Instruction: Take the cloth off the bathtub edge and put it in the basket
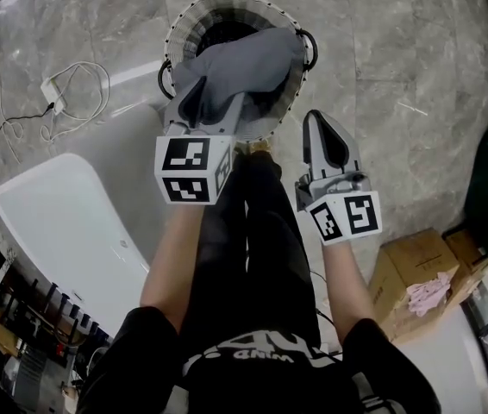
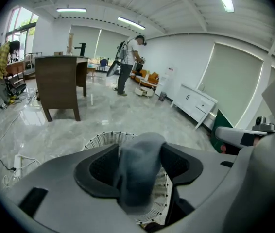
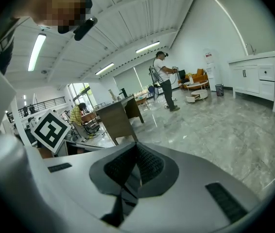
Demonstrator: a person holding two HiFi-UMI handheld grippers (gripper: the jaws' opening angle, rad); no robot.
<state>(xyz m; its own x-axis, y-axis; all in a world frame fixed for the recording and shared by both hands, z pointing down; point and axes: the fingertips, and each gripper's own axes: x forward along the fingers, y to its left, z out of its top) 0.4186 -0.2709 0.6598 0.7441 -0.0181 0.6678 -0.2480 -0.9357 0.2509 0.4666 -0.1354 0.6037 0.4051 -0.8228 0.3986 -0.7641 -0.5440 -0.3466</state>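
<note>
A black short-sleeved shirt with white lettering is worn over black trousers.

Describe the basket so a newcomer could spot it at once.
From the white bathtub at the head view's lower left, look just past its upper end. There stands the basket: round, white-ribbed, dark inside, with black ring handles and a grey cloth lying over its opening, unlike the square cardboard boxes at right.

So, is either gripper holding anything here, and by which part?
Nothing is firmly held: the cloth lies over the basket, its near end loose between the left gripper's parted fingers. The right gripper is shut, empty.
</note>
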